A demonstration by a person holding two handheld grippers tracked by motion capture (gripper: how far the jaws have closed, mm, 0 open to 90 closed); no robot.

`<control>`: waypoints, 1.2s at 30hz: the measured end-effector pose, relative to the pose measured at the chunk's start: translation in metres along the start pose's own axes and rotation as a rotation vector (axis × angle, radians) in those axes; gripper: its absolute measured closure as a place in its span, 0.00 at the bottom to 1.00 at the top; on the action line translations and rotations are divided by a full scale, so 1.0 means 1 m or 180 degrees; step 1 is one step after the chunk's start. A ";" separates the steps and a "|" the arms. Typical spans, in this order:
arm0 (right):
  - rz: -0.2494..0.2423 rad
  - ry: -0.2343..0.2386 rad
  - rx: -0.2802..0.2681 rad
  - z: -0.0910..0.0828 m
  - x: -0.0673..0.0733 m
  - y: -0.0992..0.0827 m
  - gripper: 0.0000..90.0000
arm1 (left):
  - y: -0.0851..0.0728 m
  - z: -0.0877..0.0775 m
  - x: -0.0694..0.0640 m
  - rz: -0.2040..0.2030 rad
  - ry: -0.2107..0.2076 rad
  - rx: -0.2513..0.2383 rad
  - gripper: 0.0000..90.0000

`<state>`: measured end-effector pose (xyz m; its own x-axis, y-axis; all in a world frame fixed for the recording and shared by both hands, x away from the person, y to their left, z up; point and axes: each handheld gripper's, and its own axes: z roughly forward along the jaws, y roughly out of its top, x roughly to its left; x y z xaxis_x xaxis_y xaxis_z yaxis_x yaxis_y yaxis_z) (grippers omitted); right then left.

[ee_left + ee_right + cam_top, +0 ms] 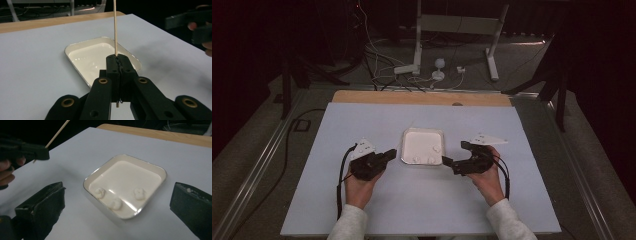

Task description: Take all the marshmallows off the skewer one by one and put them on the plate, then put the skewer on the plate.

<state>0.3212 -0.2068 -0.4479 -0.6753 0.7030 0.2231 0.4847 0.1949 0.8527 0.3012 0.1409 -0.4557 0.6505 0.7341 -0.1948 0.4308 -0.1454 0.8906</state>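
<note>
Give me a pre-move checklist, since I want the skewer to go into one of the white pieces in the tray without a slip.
1. Left gripper shut on the wooden skewer: ok.
2. Skewer upright between the jaws, not slanting: ok.
3. Right gripper open, nothing between its jaws: ok.
4. Three white pieces inside the tray, near one edge: ok.
5. Tray flat on the white board, between both grippers: ok.
6. Skewer tip sharp and intact: cannot tell, it runs out of the left gripper view.

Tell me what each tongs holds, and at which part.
Left tongs grip a thin wooden stick near its lower end. Right tongs stand open, holding nothing.
</note>
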 end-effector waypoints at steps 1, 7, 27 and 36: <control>0.0003 -0.0019 -0.0009 -0.004 -0.001 -0.002 0.00 | 0.002 0.001 0.000 0.0001 0.0000 -0.0002 1.00; 0.0023 -0.0085 -0.0085 -0.024 -0.008 -0.011 0.00 | 0.009 0.009 -0.001 -0.0001 0.0013 0.0017 1.00; 0.0091 -0.0312 -0.0222 -0.067 -0.022 -0.046 0.00 | 0.017 0.040 -0.007 -0.0040 0.0099 0.0122 1.00; 0.0054 -0.0383 -0.0301 -0.075 -0.021 -0.046 0.00 | 0.015 0.056 -0.007 -0.0054 0.0141 0.0219 1.00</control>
<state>0.2707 -0.2819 -0.4564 -0.5931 0.7837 0.1845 0.4370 0.1210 0.8913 0.3375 0.0963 -0.4642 0.6150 0.7654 -0.1898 0.4846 -0.1769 0.8567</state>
